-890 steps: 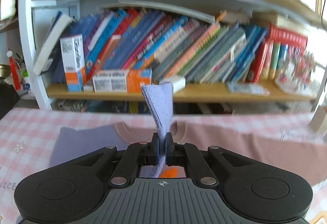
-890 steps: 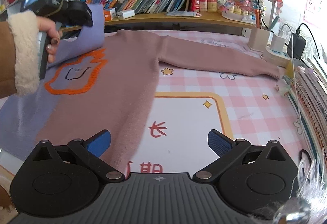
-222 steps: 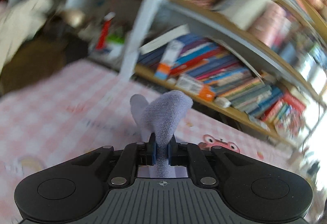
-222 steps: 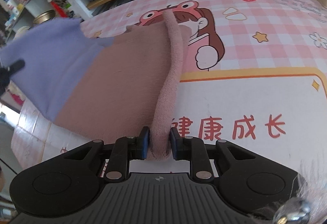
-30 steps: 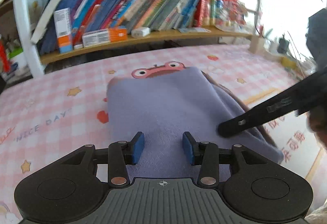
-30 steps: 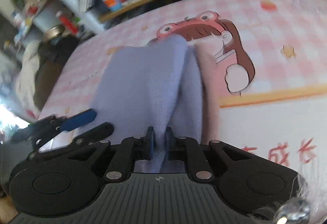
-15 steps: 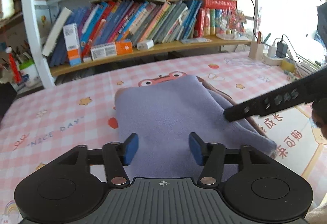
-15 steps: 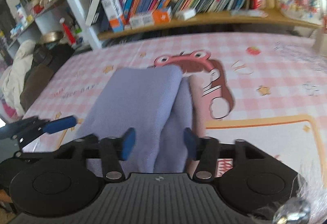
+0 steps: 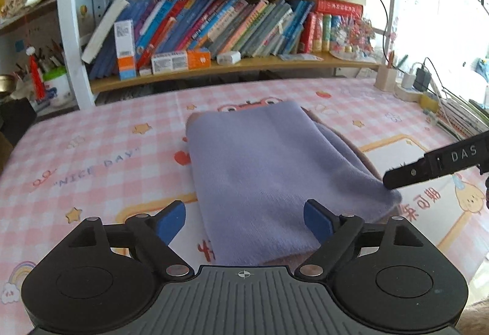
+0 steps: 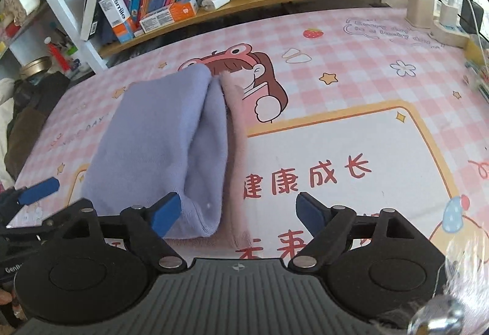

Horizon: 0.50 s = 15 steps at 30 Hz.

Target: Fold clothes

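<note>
A folded sweater lies on the pink checked tablecloth, lilac side up, with a dusty-pink layer showing along its right edge. My left gripper hovers just short of the sweater's near edge, its jaws opening wide, nothing pressed between the blue pads. My right gripper stands over the sweater's near right corner, jaws also opening, pads clear of the cloth. The right gripper's black finger shows at the right of the left wrist view; the left gripper's blue-tipped finger shows at the left of the right wrist view.
A bookshelf full of books stands behind the table. A pen holder, chargers and cables sit at the back right corner, with stacked books along the right edge. Dark bags lie off the left side.
Both grippers have let go of the sweater and opened wide. They have drawn back and risen a little, leaving the folded sweater flat on the table.
</note>
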Each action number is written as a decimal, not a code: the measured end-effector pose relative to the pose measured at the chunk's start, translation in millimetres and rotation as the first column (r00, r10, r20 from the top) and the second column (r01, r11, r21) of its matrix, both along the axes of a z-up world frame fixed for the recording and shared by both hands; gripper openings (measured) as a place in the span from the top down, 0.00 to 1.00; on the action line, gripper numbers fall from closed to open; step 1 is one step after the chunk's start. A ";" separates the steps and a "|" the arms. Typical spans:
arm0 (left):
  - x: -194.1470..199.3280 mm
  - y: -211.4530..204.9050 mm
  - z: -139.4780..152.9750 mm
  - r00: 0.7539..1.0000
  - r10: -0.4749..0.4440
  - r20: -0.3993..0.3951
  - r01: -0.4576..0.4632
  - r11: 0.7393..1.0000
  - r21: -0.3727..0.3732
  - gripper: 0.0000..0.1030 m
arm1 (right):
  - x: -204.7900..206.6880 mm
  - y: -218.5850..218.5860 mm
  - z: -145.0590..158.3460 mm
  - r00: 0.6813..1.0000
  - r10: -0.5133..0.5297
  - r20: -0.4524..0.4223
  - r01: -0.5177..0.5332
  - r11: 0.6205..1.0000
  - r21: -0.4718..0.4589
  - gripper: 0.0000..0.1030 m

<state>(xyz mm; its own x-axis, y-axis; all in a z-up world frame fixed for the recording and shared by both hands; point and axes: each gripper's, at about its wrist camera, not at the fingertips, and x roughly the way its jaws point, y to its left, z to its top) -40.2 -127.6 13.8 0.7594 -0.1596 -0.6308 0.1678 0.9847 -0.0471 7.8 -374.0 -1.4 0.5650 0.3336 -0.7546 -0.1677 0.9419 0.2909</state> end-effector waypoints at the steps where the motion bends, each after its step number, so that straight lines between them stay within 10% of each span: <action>1: 1.7 2.9 -0.7 1.000 -0.003 -0.021 0.002 1.000 -0.027 0.08 | 0.3 -1.2 -0.7 1.000 -0.004 -0.003 0.004 1.000 0.008 0.19; 4: 11.9 26.1 -5.0 0.991 0.045 -0.123 -0.070 0.976 -0.204 0.07 | 4.5 -6.5 -6.0 0.999 -0.009 -0.036 0.011 0.998 0.056 0.19; 8: 33.1 62.1 -22.5 0.968 0.108 -0.228 -0.199 0.880 -0.431 0.09 | 20.9 -11.4 -20.3 0.992 0.004 -0.124 0.015 0.988 0.153 0.19; 15: 65.5 84.0 -49.7 0.937 0.131 -0.324 -0.308 0.747 -0.590 0.11 | 50.6 -16.2 -37.4 0.967 0.050 -0.250 0.034 0.947 0.320 0.21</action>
